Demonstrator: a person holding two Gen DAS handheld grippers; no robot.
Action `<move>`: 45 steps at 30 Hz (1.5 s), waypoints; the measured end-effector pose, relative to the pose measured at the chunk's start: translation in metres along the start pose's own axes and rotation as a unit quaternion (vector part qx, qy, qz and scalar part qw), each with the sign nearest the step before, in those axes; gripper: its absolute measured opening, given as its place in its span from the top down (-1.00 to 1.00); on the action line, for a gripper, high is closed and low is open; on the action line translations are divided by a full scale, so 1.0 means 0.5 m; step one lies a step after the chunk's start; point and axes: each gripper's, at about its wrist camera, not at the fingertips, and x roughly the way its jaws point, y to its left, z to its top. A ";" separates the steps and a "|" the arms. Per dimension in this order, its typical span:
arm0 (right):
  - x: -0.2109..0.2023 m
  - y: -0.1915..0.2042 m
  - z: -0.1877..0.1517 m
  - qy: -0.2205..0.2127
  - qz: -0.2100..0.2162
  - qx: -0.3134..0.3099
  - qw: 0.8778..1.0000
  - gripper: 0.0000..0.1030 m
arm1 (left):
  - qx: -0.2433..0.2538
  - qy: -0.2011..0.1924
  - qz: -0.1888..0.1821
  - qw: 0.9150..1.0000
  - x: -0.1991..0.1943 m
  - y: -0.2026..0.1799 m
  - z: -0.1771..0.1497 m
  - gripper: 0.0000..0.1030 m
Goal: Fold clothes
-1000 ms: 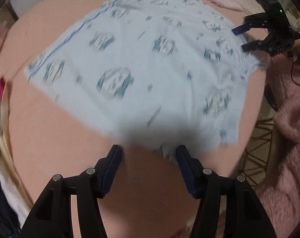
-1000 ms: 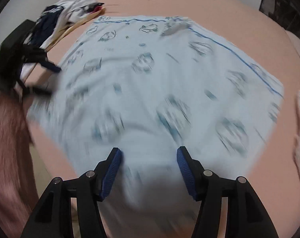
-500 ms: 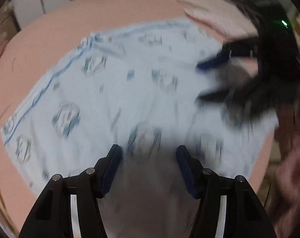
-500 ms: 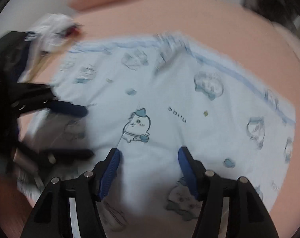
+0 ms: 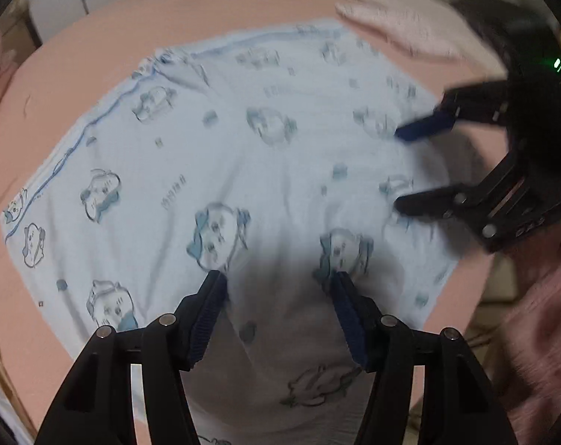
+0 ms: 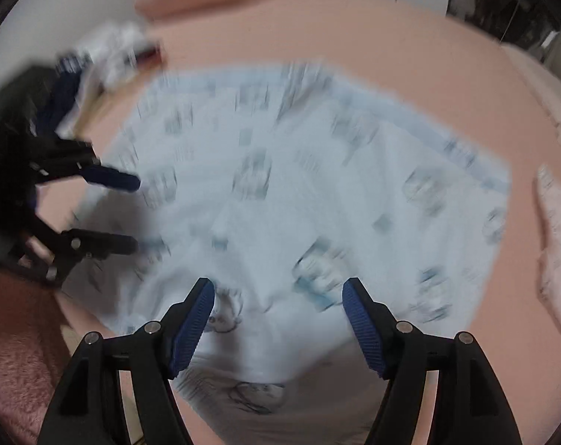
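Observation:
A light blue garment (image 5: 243, 170) with cartoon prints and a blue trim edge lies spread flat on a pink surface (image 5: 206, 7). It also shows, blurred, in the right wrist view (image 6: 299, 193). My left gripper (image 5: 278, 283) is open, its blue pads over the garment's near part. My right gripper (image 6: 278, 289) is open over the garment's near edge. The right gripper shows at the right of the left wrist view (image 5: 399, 168), open above the cloth. The left gripper shows at the left of the right wrist view (image 6: 134, 215), open.
A pink fuzzy cloth (image 5: 391, 22) lies past the garment's far right corner. A pile of white and dark clothes (image 6: 106, 59) sits at the far left in the right wrist view. A pink fuzzy sleeve (image 6: 17, 363) is at the lower left.
Both grippers have moved in over the garment from its edges and closer to each other. Both stay open. The garment lies as before.

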 end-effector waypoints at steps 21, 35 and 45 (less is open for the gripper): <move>-0.059 -0.038 -0.154 0.018 0.020 0.075 0.997 -0.39 | -0.158 0.049 -0.011 0.986 -0.064 0.024 -0.139 -0.13; -0.114 -0.134 -0.203 0.028 0.019 0.185 0.982 -0.39 | -0.277 0.051 0.062 0.958 -0.174 0.113 -0.267 -0.13; -0.337 -0.168 -0.196 0.008 -0.074 0.100 0.992 -0.42 | -0.289 0.024 0.030 0.956 -0.203 0.139 -0.282 -0.13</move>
